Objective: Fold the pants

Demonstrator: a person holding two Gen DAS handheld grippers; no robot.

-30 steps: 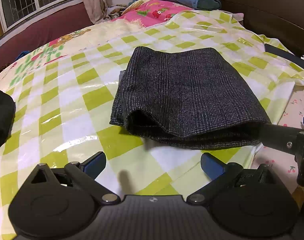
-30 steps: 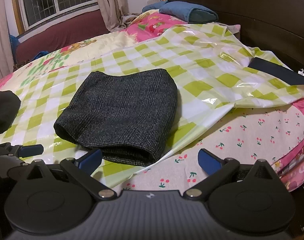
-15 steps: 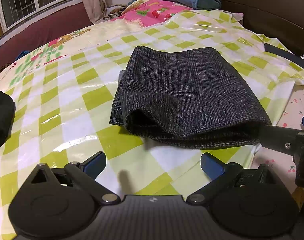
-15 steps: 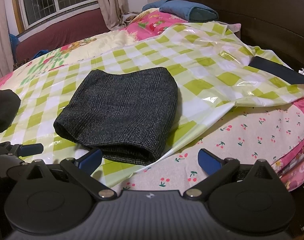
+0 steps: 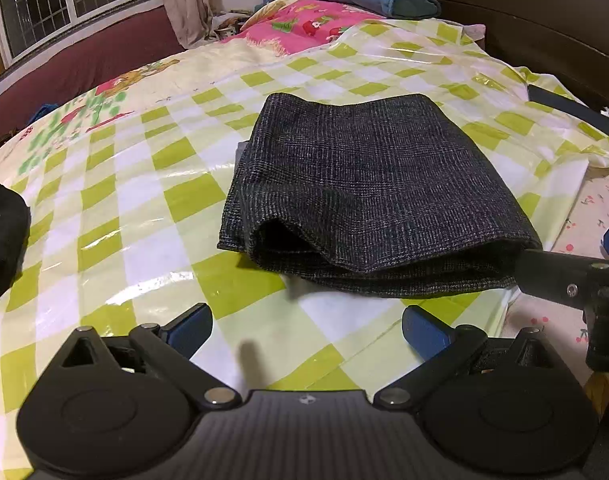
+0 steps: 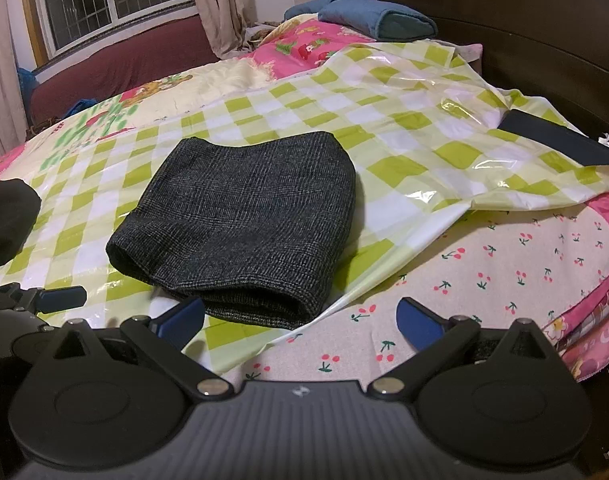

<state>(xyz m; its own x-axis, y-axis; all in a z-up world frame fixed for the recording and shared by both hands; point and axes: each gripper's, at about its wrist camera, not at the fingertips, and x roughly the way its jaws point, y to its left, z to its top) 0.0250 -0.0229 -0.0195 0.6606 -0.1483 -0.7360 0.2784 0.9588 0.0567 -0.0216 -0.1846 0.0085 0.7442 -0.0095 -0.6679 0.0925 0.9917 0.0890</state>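
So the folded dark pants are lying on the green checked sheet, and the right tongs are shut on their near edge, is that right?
Not quite. The folded dark pants do lie on the green checked sheet, but the right tongs are open and hold nothing; the right wrist view shows their blue fingers spread apart, just short of the pants' near edge. The left tongs are open too.

The pants point(image 5: 368, 184) point(image 6: 240, 216) are dark grey, finely checked cloth, folded into a thick squarish bundle of several layers. They lie flat on the green-and-white checked sheet point(image 5: 136, 200) point(image 6: 404, 160), near its front edge, the rounded fold facing forward.
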